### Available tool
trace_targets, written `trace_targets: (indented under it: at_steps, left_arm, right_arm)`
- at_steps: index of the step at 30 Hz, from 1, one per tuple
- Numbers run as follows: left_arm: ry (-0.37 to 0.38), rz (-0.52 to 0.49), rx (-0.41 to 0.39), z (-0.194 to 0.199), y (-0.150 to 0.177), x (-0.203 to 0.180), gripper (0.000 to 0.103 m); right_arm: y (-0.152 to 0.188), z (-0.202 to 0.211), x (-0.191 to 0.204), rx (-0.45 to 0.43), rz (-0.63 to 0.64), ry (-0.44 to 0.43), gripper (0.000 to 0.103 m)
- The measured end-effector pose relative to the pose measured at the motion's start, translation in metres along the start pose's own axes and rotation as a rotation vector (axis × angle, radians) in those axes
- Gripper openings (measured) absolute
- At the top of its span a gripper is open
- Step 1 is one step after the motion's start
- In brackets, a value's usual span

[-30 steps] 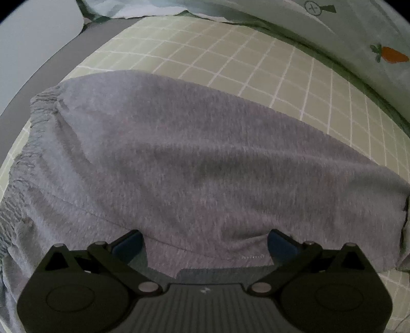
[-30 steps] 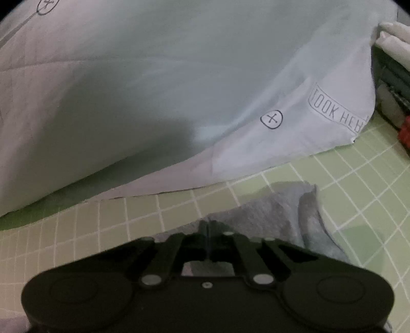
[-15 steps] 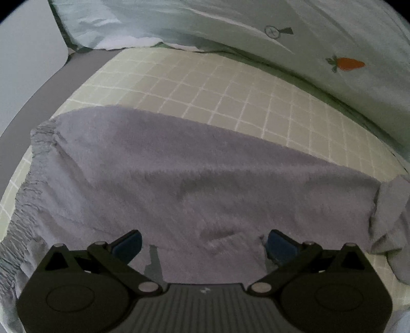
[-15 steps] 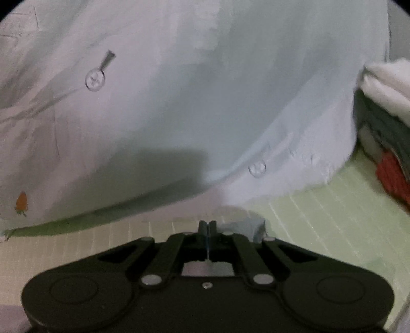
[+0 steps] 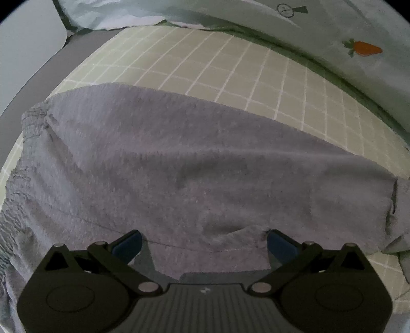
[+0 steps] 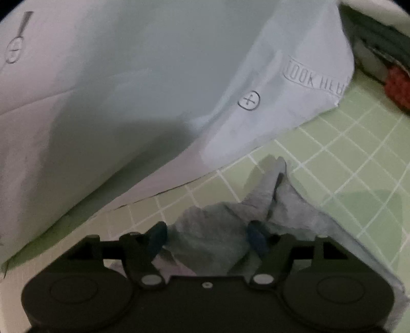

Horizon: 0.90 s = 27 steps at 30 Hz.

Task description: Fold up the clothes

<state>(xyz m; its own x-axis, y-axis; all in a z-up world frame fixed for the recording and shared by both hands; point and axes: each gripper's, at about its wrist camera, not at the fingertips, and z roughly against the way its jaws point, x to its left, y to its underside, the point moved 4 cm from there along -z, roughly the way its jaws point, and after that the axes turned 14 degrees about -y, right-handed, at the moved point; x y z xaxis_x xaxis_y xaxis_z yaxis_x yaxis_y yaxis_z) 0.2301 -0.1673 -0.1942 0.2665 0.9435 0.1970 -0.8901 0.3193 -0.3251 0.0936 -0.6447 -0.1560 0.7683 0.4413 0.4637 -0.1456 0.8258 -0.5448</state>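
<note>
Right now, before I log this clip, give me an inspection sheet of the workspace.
Surface: green checked sheet, bare in patches.
Job's things: grey garment lying spread out; one end bunched.
Clutter: pale printed quilt heaped behind; stacked clothes at the edge.
Grippers: left tongs open over the garment's hem; right tongs just opened, cloth between, not pinched.
Cables: nothing seen.
Surroundings: grey floor beside the bed.

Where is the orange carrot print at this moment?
In the left wrist view, the carrot print sits top right on the pale blue quilt, beyond the checked sheet.
</note>
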Motion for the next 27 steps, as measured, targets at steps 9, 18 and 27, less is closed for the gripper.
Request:
trace_targets:
  at_steps: [9,18,27]
  left_arm:
    - [0.02,-0.002,-0.043,0.014,-0.001,0.003,0.103]
    - [0.037,0.028,-0.086,0.035,0.008,0.02,0.103]
    - [0.063,-0.014,-0.07,0.037,0.025,0.017,0.103]
  right_arm:
    - [-0.031,0.066,0.021,-0.171,0.04,-0.174,0.003]
    - [-0.019,0.209,0.026,-0.373,0.234,-0.179,0.003]
    - [0.092,0.175,-0.086,0.029,0.145,0.118,0.045]
